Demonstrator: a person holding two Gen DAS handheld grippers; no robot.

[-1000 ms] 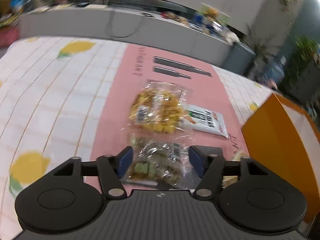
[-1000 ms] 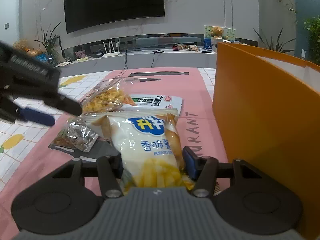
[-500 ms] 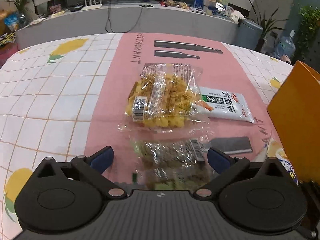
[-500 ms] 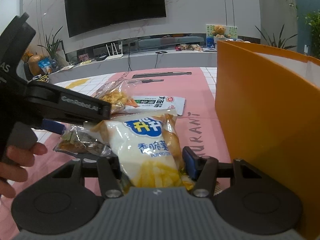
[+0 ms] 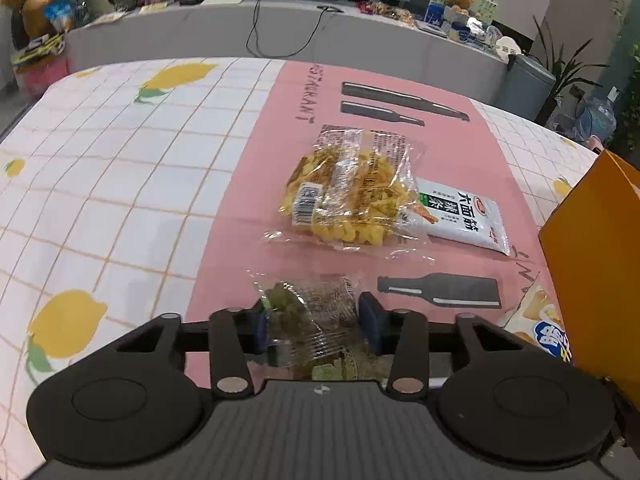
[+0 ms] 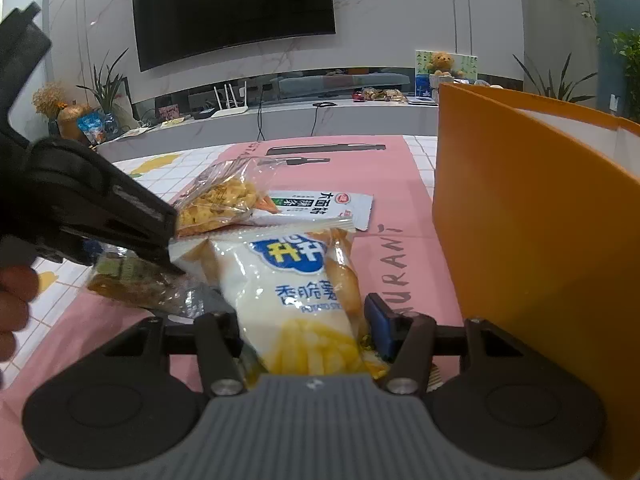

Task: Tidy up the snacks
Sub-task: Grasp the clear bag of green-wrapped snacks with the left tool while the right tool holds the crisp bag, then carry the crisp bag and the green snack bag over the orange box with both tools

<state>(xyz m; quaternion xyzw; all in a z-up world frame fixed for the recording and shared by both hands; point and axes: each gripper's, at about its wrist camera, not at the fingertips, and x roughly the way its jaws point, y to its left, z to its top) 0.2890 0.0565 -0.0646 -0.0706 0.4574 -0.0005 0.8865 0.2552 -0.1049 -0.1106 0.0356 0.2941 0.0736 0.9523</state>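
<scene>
- The left tool [image 5: 312,326], spread wide half a second ago, is closing, its pads already pinching the clear green snack packet [image 5: 310,312] between them.
- The right tool [image 6: 306,326] stays clenched on the white fries bag [image 6: 298,284], with the orange box [image 6: 532,216] just to its right.
- Both snacks look ready for boxing.
</scene>
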